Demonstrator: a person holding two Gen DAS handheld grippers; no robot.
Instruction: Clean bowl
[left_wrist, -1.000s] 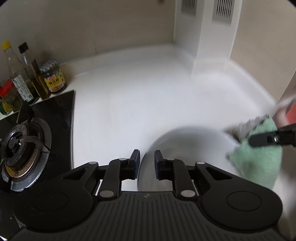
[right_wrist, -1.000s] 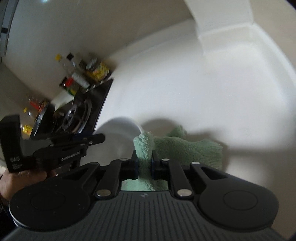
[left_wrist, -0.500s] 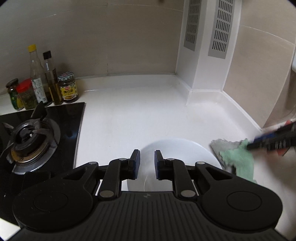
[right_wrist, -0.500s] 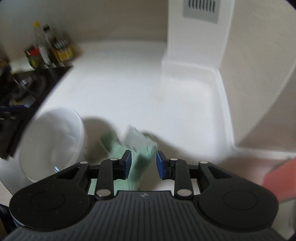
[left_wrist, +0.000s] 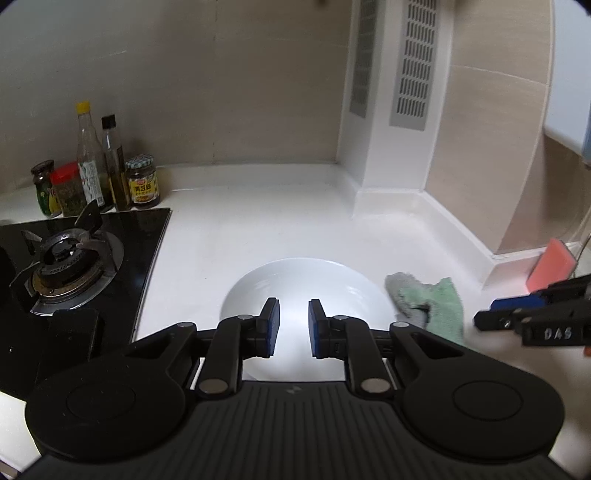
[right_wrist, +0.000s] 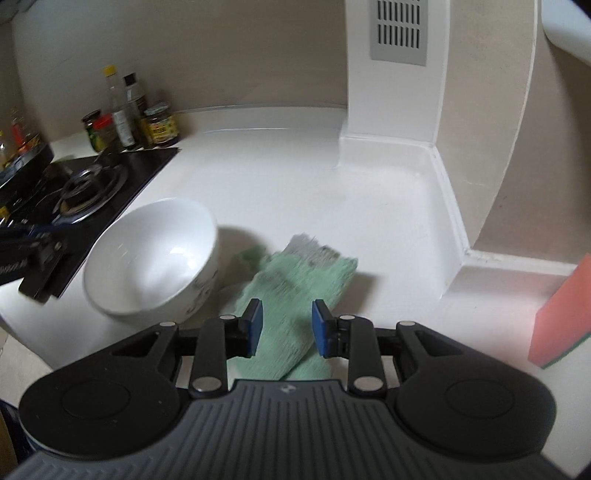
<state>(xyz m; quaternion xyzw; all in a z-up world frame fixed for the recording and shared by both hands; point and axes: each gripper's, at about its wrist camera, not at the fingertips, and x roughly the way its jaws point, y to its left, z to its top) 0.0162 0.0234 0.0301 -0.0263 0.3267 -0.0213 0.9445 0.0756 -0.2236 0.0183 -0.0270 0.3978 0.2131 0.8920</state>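
Both pairs of jaws stand parted with nothing between them. From its own camera the left gripper (left_wrist: 292, 328) hangs over the near part of the white bowl (left_wrist: 306, 291), whose near rim is cut off by the gripper body. From its own camera the right gripper (right_wrist: 287, 328) hangs over the near end of the green cloth (right_wrist: 295, 291), which lies flat on the counter; whether the fingertips touch the cloth cannot be told.

Seen from the right wrist, the bowl (right_wrist: 151, 258) sits upright, empty inside, with a faint dark pattern on its outer wall, just left of the cloth and near the front edge. The cloth's far edge is blurred and greyish.

A white countertop (left_wrist: 258, 229) meets beige wall tiles and a white boxed column with grey vent grilles (left_wrist: 413, 62). At the left lies a black gas hob (left_wrist: 70, 254), with bottles and jars (left_wrist: 99, 177) grouped behind it; their labels are too small to read. A pink sponge (right_wrist: 561, 317) stands at the far right, partly cut off.
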